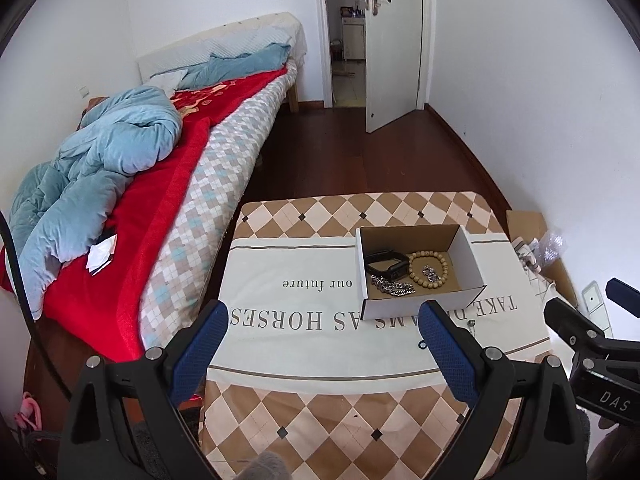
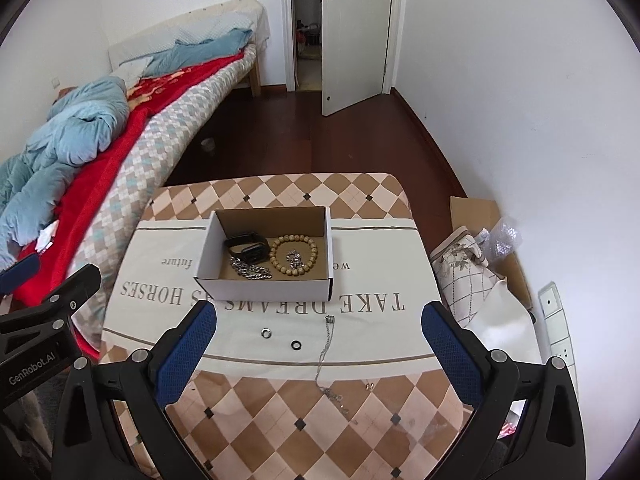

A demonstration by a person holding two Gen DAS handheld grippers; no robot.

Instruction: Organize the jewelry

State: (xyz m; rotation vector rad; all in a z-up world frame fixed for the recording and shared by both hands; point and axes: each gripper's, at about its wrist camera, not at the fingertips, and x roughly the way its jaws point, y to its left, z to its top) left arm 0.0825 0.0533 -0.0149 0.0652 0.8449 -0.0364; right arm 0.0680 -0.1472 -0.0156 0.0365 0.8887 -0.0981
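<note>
A white cardboard box (image 2: 260, 288) stands on the cloth-covered table (image 2: 360, 420); it also shows in the left wrist view (image 1: 400, 309). Inside lie a black watch (image 2: 248, 249), a wooden bead bracelet (image 2: 294, 257), a silver chain (image 2: 252, 271) and a small silver piece (image 2: 295, 259). In front of the box lie a silver ring (image 2: 266, 333), a dark ring (image 2: 296, 345), a thin silver necklace (image 2: 326, 356) and small earrings (image 2: 369, 386). My right gripper (image 2: 320, 340) is open above the necklace and rings. My left gripper (image 1: 326, 336) is open, left of the box.
A bed (image 1: 160, 200) with red and blue bedding runs along the left. Cardboard, a pillow and bubble wrap (image 2: 480, 264) lie on the floor right of the table. A wall socket (image 2: 556, 320) is at the right. An open door (image 2: 352, 40) is at the far end.
</note>
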